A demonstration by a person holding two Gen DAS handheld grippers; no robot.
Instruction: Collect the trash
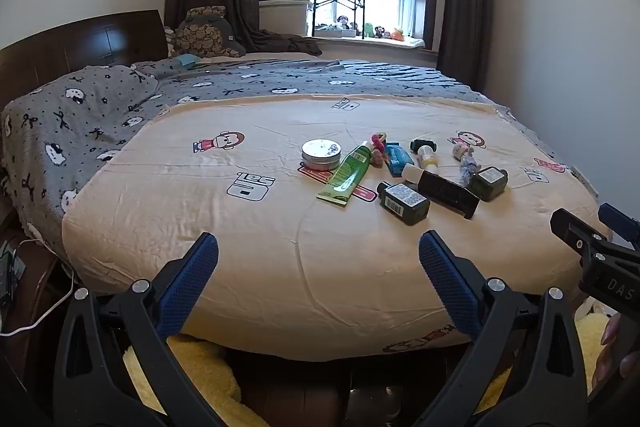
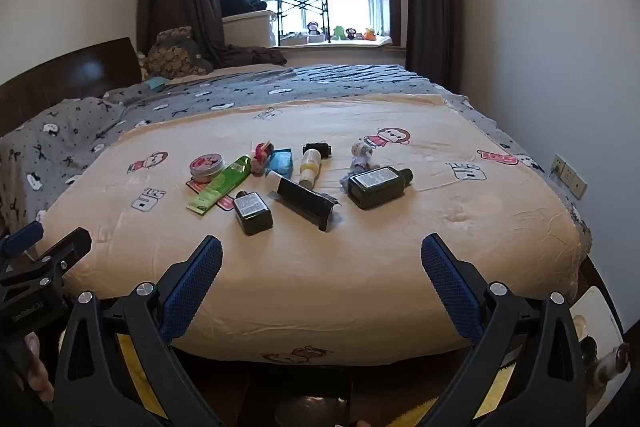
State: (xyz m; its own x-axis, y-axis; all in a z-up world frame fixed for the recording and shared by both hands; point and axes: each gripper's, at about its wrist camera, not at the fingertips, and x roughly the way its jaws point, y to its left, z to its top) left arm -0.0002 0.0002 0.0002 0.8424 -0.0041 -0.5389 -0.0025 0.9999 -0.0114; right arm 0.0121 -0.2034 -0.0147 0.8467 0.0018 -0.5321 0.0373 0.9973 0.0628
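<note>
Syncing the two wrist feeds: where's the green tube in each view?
Left wrist: green tube lies right of centre on the bed, just right of the round tin.
Right wrist: green tube lies left of centre, below and right of the tin.
Shared landmark: the round tin beside the tube's cap end in both views.

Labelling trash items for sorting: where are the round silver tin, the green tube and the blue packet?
Round silver tin [image 1: 321, 149]: left wrist view, lid top.
Green tube [image 1: 346, 174]: left wrist view, mid-body.
Blue packet [image 2: 281, 162]: right wrist view, top face.

Left gripper [image 1: 319, 251] fingers spread wide, empty; green tube [image 1: 349, 173] touches round tin [image 1: 321, 154] on bed [image 1: 200, 227].
</note>
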